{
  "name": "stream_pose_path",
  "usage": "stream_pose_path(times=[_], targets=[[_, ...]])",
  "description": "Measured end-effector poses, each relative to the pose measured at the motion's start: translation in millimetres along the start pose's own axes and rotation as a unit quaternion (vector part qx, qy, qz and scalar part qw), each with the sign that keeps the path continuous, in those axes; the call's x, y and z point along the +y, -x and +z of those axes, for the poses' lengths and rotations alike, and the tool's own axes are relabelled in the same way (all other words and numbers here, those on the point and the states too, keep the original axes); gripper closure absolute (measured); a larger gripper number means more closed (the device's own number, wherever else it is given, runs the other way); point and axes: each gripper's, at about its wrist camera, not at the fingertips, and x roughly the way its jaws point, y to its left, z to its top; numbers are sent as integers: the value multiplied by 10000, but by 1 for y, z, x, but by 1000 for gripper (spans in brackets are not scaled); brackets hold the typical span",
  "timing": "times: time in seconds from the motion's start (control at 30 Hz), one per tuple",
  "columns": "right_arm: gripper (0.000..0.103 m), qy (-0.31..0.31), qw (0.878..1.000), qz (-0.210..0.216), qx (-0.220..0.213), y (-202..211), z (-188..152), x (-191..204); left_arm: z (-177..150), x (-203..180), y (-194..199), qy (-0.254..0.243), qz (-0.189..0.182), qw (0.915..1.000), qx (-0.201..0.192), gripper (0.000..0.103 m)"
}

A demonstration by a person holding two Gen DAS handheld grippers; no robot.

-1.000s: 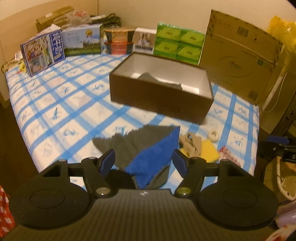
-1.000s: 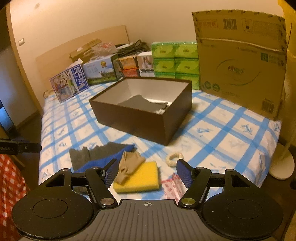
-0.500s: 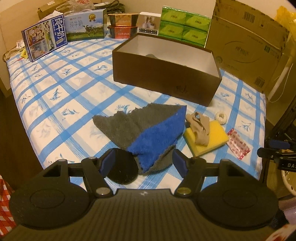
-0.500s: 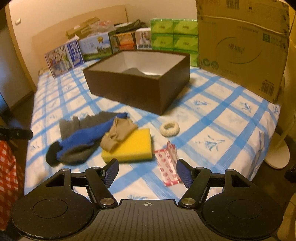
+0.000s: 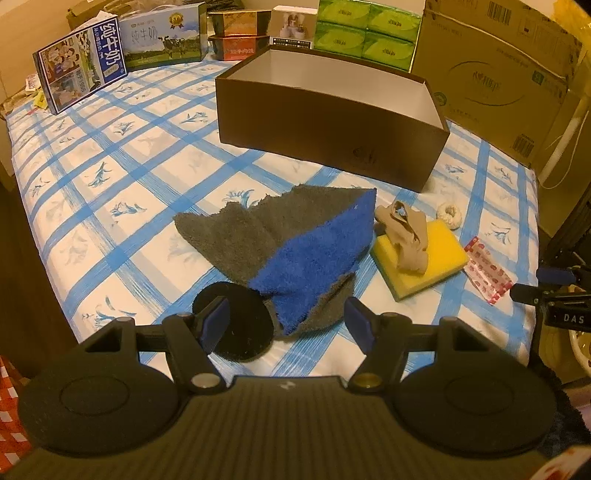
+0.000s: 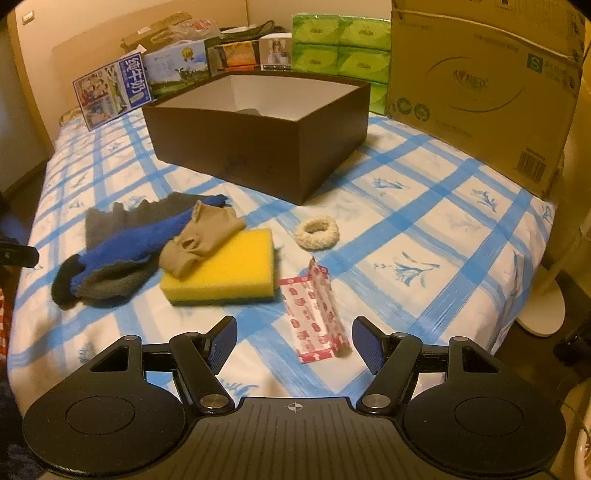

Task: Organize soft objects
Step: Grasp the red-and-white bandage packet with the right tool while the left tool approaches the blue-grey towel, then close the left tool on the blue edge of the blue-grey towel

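Observation:
A grey and blue towel (image 5: 291, 243) (image 6: 122, 240) lies on the checked bedsheet, with a black round pad (image 5: 232, 321) at its near corner. Beside it a beige stocking (image 5: 406, 236) (image 6: 199, 236) rests on a yellow sponge (image 5: 436, 258) (image 6: 229, 273). A cream scrunchie (image 6: 317, 232) (image 5: 449, 216) and a red-patterned packet (image 6: 314, 314) (image 5: 487, 275) lie further right. The brown open box (image 5: 332, 122) (image 6: 258, 147) stands behind; a bit of grey cloth shows inside in the right wrist view. My left gripper (image 5: 286, 325) hovers open over the towel's near tip. My right gripper (image 6: 293, 341) is open, the packet's near end between its fingers, untouched.
Milk cartons (image 5: 81, 74), small boxes and green tissue packs (image 5: 365, 35) line the back of the bed. A large cardboard box (image 6: 480, 85) leans at the right. The bed's edge drops off at the left and right, with a white stand base (image 6: 543, 310) on the floor.
Both grippers have come down toward the bed. The towel and the packet now sit much closer to the fingers, and the box's inside is less visible.

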Motion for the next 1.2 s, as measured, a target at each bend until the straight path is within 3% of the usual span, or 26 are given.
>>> stream_pose_path(times=[0.47,0.53,0.9,1.1,1.2], targets=[[37,252,9995,-211,34,-37,2,-10,5,-4,-30,-158,63,9999,-10,37],[52,327,9992,-229,46,-43,3,-11,6,-5,-34,-215,86,9997,-12,37],[70,476,9983,-247,217,-68,6,-15,9,-10,-52,-513,107,9986,3,37],[99,435,9985,-248,226,-69,3,-16,10,-14,-56,-703,122,9974,-30,37],[101,391,9987,-249,189,-63,3,-17,9,-17,-57,-809,84,9967,-40,37]])
